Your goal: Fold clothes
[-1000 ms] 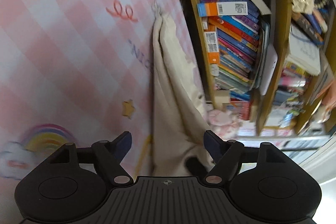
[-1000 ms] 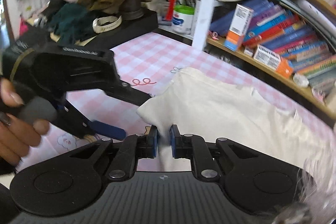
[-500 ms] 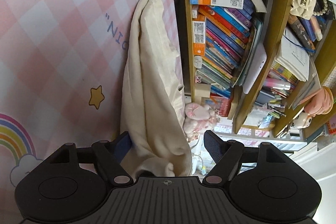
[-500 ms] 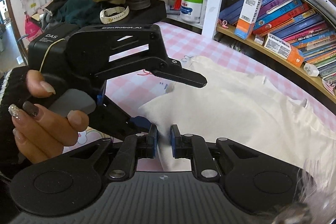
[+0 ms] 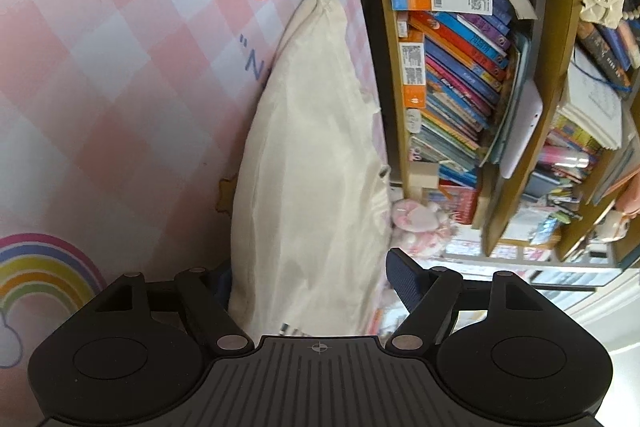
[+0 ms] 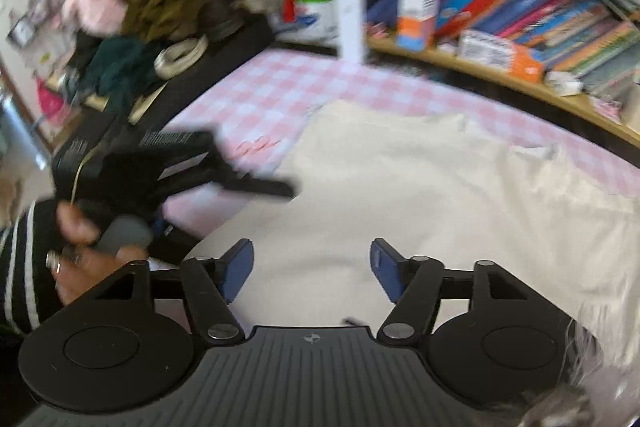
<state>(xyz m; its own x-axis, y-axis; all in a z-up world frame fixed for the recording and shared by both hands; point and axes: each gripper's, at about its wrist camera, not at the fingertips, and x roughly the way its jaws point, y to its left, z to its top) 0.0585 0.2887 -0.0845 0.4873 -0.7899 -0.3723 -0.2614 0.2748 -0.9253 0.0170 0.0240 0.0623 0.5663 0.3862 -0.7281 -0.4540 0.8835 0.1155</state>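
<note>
Right hand-held gripper (image 6: 312,269): jaws just sprang apart, now wide, pads clear of the cream garment (image 6: 420,195), which lies spread on the pink checked counter (image 6: 256,99) under and ahead of it; view blurred. Left hand-held gripper (image 5: 308,281): jaws wide, garment (image 5: 312,163) running between them, right pad clear of the cloth, left pad mostly hidden behind the fabric so contact there can't be told. In the right view the left gripper sits to the left, held by a hand (image 6: 88,247) in a striped sleeve (image 6: 18,267); bookshelf (image 6: 520,15) beyond the garment.
</note>
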